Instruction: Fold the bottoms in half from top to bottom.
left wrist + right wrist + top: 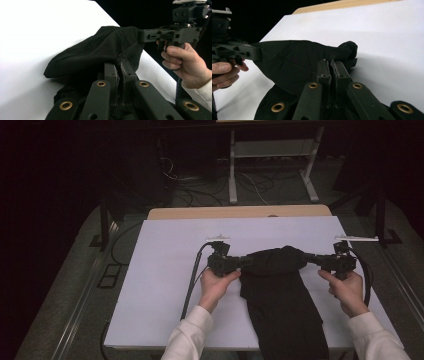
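Both grippers, left [243, 262] and right [306, 259], are clamped on the black cloth [280, 290], which hangs mid-table, trailing toward 6 o'clock. Thin pinch though: tug them apart unevenly and one corner probably slips, or it bunches up.

The room is dim, and most of the light falls on the broad white sheet-covered table [165, 285], whose pale wooden far edge [240, 212] shows at twelve o'clock. Beyond it, toward one o'clock, stands a light grey metal frame with a low shelf [272, 150] on two splayed feet. Loose dark and pale cables [200, 195] trail over the grey carpeted floor [60, 310] at eleven o'clock. The far walls are lost in blackness.
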`<action>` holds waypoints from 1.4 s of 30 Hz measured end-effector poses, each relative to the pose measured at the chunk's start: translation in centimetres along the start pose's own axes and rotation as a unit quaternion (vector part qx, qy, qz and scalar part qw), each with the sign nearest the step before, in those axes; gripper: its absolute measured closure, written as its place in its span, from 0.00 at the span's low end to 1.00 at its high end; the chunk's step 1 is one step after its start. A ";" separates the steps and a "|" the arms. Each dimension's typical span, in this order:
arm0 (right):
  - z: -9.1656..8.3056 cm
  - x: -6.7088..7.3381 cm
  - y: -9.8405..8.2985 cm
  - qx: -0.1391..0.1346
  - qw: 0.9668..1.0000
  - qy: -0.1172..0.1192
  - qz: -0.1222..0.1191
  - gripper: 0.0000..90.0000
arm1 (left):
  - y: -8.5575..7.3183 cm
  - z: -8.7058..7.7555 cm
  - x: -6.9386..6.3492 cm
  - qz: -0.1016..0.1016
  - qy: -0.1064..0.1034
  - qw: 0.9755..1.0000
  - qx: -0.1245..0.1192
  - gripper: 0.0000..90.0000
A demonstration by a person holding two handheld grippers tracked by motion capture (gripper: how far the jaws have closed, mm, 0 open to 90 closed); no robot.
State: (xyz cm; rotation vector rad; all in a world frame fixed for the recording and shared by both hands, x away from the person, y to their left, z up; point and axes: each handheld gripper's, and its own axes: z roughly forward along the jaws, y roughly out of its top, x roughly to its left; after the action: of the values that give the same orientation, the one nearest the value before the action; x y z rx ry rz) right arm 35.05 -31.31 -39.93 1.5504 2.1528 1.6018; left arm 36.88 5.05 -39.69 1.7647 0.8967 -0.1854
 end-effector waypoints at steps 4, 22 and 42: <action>-0.4 0.1 -0.4 0.002 1.000 0.000 -0.002 0.94 | -0.7 -0.2 -0.7 0.008 -0.004 1.000 0.006 0.95; -1.3 0.7 -2.7 0.041 0.999 0.003 0.001 0.94 | -3.5 -0.1 -1.3 0.015 -0.014 0.999 0.036 0.95; -0.8 0.6 -4.8 0.108 0.994 0.004 0.023 0.94 | -5.4 0.4 -1.5 0.039 -0.028 0.994 0.095 0.94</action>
State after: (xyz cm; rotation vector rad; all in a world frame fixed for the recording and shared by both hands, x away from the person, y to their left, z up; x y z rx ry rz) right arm 31.07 -31.30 -42.81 1.6623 2.3816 1.4289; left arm 32.43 4.66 -43.14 1.9586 0.7888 -0.2752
